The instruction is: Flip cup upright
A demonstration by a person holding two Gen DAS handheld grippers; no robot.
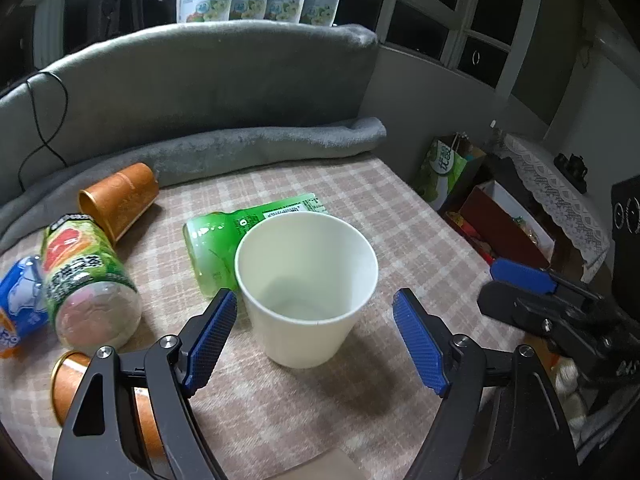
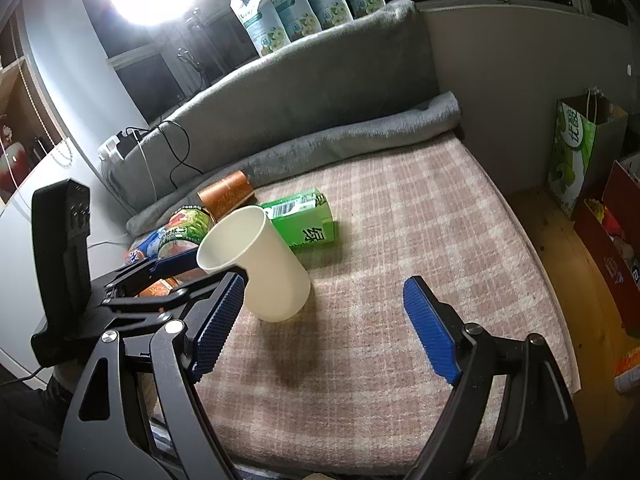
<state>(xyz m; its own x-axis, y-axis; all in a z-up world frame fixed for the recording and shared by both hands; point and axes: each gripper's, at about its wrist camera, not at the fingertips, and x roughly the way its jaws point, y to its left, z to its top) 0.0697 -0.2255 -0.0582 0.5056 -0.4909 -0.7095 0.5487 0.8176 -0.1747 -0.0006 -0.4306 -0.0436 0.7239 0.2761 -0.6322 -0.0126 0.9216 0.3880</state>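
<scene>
Matt white paper cup (image 1: 306,288) on rough woven checked cloth (image 1: 400,216), beside glossy green plastic bottle (image 1: 224,240)

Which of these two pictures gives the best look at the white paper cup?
The left wrist view: the white paper cup stands mouth-up at centre, its empty inside visible. The right wrist view shows the cup from the side, looking tilted, with one blue pad overlapping its base.
</scene>
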